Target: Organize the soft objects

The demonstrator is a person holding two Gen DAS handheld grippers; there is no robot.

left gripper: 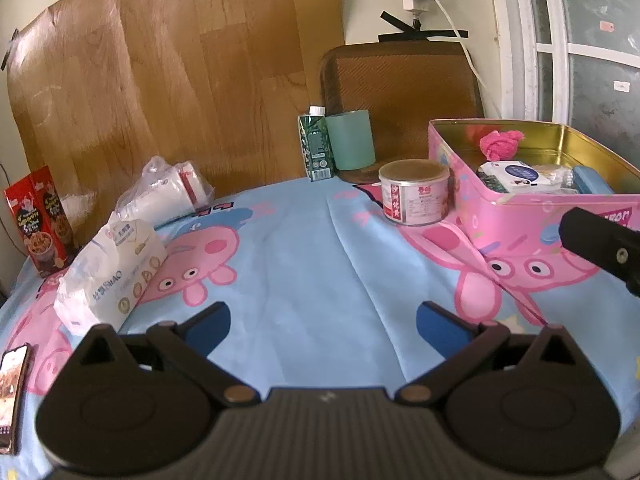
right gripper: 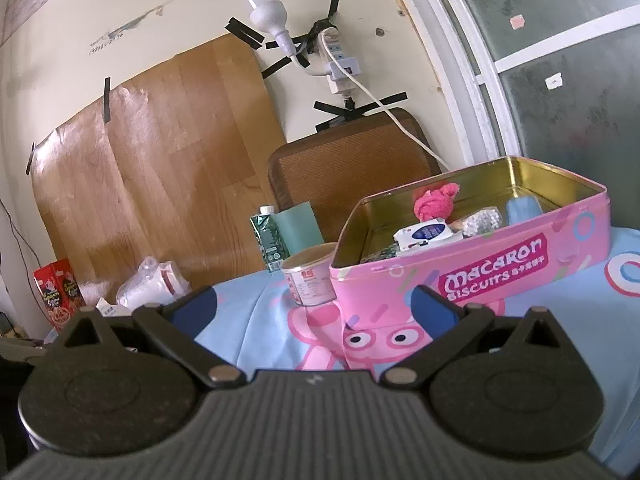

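Cartoon-pig cloth covers the tabletop (left gripper: 304, 248); my left claw (left gripper: 323, 322) hangs wide open with nothing in it, tissue pack (left gripper: 108, 268) just off its left finger. Right claw (right gripper: 316, 308) gapes open too, facing the pink tin (right gripper: 472, 276).

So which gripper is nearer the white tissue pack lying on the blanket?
Left. The left gripper sits open just right of the tissue pack. The right gripper is open over by the pink tin, with the pack far off to its left.
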